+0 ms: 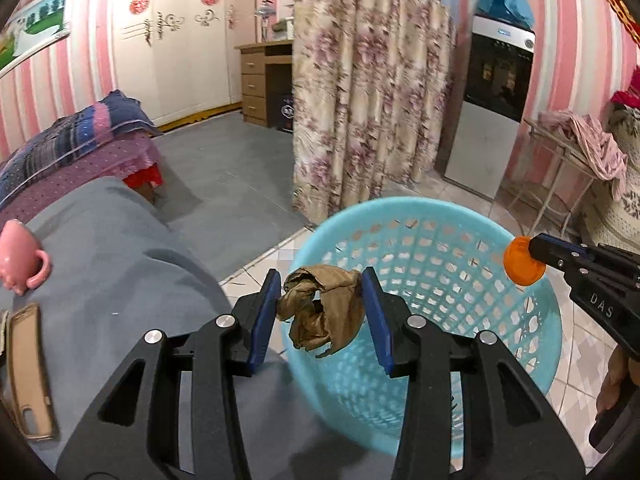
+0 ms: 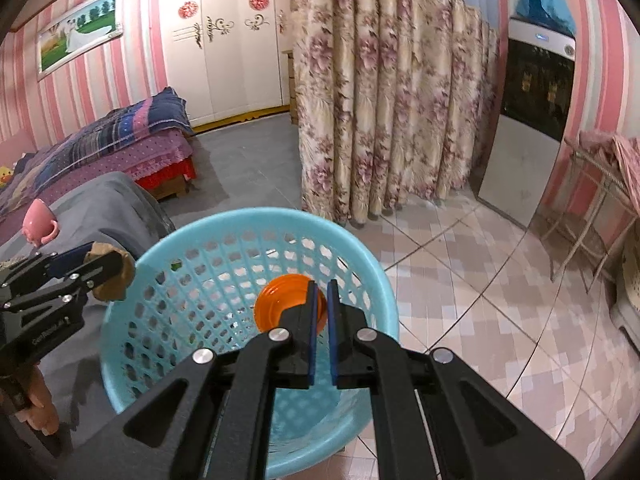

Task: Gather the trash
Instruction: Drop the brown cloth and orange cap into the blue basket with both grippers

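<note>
Blue basket is standing on tiled floor beside the grey-covered table. Left gripper, about half open, is clamping a crumpled brown paper over the basket rim. Right gripper, nearly closed, is pinching an orange cap above the basket's interior.

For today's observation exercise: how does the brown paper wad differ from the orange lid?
The brown paper wad is crumpled and irregular; the orange lid is smooth and round. The left gripper holds the wad between wide jaws; the right gripper pinches the lid nearly shut. Both hang over the blue basket.
</note>
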Motion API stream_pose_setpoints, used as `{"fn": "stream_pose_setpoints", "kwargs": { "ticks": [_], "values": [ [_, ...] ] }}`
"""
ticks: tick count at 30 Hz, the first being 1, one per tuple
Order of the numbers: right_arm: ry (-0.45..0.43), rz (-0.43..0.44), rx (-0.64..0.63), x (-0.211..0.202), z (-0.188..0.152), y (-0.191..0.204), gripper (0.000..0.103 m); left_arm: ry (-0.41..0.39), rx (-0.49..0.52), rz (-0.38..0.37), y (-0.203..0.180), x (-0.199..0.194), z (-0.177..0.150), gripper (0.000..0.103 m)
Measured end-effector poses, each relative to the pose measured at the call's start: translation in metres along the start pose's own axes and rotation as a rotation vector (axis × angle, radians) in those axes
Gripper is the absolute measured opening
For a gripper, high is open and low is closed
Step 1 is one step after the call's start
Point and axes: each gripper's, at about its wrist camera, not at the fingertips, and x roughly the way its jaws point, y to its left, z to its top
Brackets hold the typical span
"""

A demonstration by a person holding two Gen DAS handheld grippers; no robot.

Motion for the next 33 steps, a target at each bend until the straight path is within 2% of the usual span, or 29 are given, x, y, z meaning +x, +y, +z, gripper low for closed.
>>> {"fn": "stream_pose_setpoints", "kwargs": {
  "ticks": [6,8,9,10,16,23,28,31,32,33],
  "values": [
    [0.007,-0.004,0.013,0.005,-0.003,-0.007,0.005,0.007,0.034,-0.024,-0.015,0.011,0.006,0.041],
    [0.006,-0.007,0.010,0.002,-0.005,-0.005,0.005,0.002,0.034,-0.035,-0.017,0.009,0.013,0.052],
    [0.005,-0.008,0.010,0.001,-0.004,-0.004,0.005,-0.013,0.031,-0.028,-0.016,0.006,0.018,0.065],
    [0.005,-0.008,0.010,0.001,-0.004,-0.003,0.005,-0.030,0.027,-0.018,-0.016,0.003,0.021,0.073],
    [0.006,-0.014,-0.001,0.002,-0.001,0.001,0.005,-0.077,0.000,0.047,0.007,-0.018,0.028,0.089],
    [0.020,-0.014,0.001,0.014,-0.002,0.015,0.005,-0.077,-0.065,0.101,0.042,-0.031,0.019,0.094],
    [0.028,-0.016,0.001,0.029,0.004,0.025,0.006,-0.075,-0.095,0.109,0.056,-0.033,0.017,0.094],
    [0.062,-0.027,-0.012,0.040,0.007,0.029,0.007,-0.080,-0.103,0.116,0.060,-0.037,0.017,0.094],
    [0.068,-0.031,-0.012,0.042,0.008,0.029,0.016,-0.085,-0.101,0.121,0.062,-0.040,0.017,0.094],
    [0.070,-0.039,-0.013,0.041,0.008,0.029,0.038,-0.090,-0.098,0.127,0.063,-0.043,0.017,0.094]
  ]
}}
